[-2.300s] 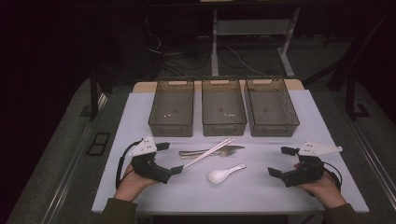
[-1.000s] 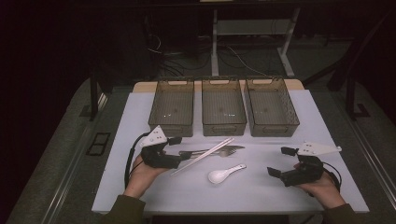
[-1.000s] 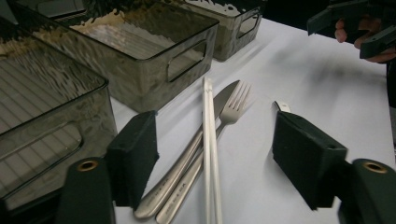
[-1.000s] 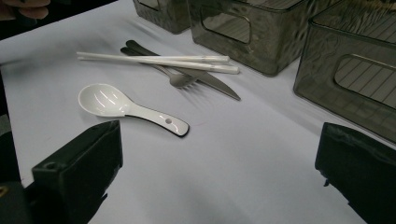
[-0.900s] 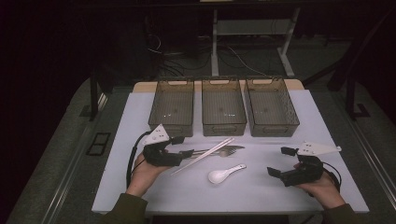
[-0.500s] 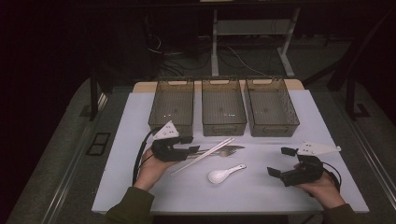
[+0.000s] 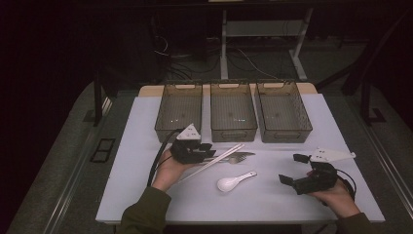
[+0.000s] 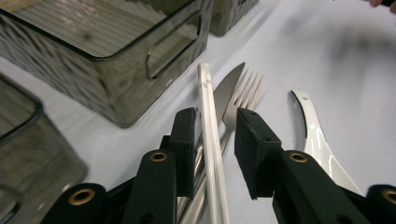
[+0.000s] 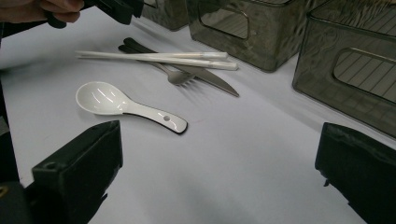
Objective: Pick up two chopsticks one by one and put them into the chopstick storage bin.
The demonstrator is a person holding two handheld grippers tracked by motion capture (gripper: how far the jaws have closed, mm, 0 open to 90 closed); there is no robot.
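A pair of white chopsticks (image 7: 214, 161) lies across a knife (image 7: 245, 154) and a fork (image 7: 237, 159) on the white mat, with a white spoon (image 7: 233, 181) just in front. My left gripper (image 7: 207, 149) sits low over the handle ends. In the left gripper view its jaws (image 8: 215, 123) straddle the chopsticks (image 8: 208, 107), knife (image 8: 226, 86) and fork (image 8: 245, 91). They have just been closing, with a narrow gap still showing. My right gripper (image 7: 291, 168) rests at the right, wide open and empty, its camera facing the spoon (image 9: 116, 105).
Three smoky see-through bins (image 7: 178, 130) (image 7: 233, 132) (image 7: 285, 134) stand in a row behind the cutlery, all looking empty. The white mat (image 7: 141, 161) has bare room left and right of the cutlery. Table legs and cables lie in the dark behind.
My left gripper moved right and forward from the mat's left side onto the cutlery's handle ends, and its jaws narrowed around them. The right gripper stayed put.
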